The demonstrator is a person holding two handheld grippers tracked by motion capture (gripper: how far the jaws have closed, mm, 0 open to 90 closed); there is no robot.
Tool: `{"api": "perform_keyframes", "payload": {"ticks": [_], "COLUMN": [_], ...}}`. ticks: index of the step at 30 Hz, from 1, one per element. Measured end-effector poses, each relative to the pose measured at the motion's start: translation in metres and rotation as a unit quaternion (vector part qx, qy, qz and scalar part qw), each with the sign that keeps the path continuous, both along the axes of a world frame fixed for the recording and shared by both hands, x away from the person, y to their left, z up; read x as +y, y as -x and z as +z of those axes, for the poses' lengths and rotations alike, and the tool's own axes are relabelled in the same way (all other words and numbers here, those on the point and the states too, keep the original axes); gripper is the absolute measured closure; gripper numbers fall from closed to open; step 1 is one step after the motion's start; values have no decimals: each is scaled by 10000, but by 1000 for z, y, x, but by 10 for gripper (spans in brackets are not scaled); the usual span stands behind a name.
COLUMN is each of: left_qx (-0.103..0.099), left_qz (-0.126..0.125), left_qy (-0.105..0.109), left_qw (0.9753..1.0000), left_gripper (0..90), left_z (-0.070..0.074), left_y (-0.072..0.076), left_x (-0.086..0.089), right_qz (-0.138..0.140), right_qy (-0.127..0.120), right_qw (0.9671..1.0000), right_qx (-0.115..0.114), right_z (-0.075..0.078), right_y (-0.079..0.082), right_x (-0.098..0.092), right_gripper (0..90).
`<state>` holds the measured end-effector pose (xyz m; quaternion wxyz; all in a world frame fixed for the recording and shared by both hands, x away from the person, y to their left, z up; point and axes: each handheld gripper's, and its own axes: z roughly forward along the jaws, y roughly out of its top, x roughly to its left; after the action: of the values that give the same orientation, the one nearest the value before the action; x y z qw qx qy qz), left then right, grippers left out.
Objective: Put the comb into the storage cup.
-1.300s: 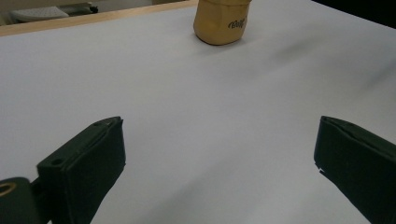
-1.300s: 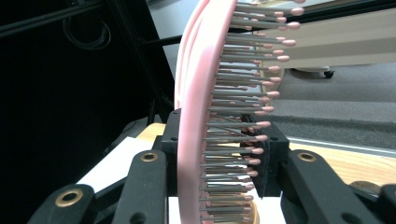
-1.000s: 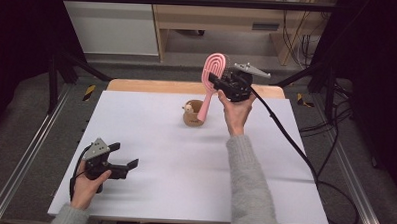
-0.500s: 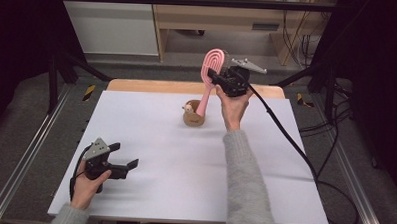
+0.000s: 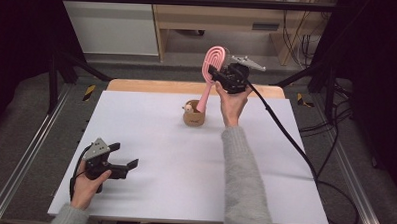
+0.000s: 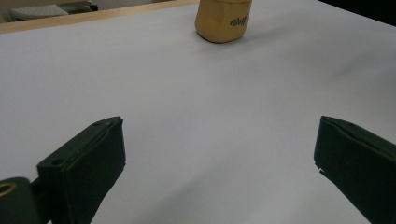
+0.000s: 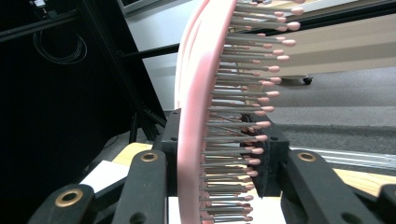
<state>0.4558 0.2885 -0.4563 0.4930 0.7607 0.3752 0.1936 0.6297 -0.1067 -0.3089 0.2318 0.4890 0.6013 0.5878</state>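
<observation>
Brush handle end [image 5: 201, 106] inside holder [image 5: 193, 117]

A white surface [image 5: 165, 141] covers most of the scene, with a strip of bare wood [image 5: 152, 86] along its far edge. Beyond it stands a light wooden bench [image 5: 214, 22], and to the left of that a white cabinet [image 5: 109, 26]. Black frame bars [image 5: 63, 67] rise at the far left and far right. Metal rails [image 5: 25, 156] run along both sides, over grey floor [image 5: 364, 193].

High view overlooks the table [image 5: 185, 156]; gripper views sit close (both see tabletop).
</observation>
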Motion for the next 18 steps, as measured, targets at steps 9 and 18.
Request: {"api": "perform_keyframes", "payload": {"ticks": [9,18], "left_qx": [8,6], "left_qz": [3,5], "left_qy": [10,32], "left_qw": [10000,10000], "left_gripper": [21,21], "left_z": [0,0], "left_y": [0,0], "left_x": [0,1], "right_qz": [-8,-135], "right_qy": [47,70], "right_qw": [10000,9999], "right_qx": [2,5], "right_z": [-2,-7], "right_y": [-9,-18], "right_x": [6,8], "right_gripper": [635,635]}}
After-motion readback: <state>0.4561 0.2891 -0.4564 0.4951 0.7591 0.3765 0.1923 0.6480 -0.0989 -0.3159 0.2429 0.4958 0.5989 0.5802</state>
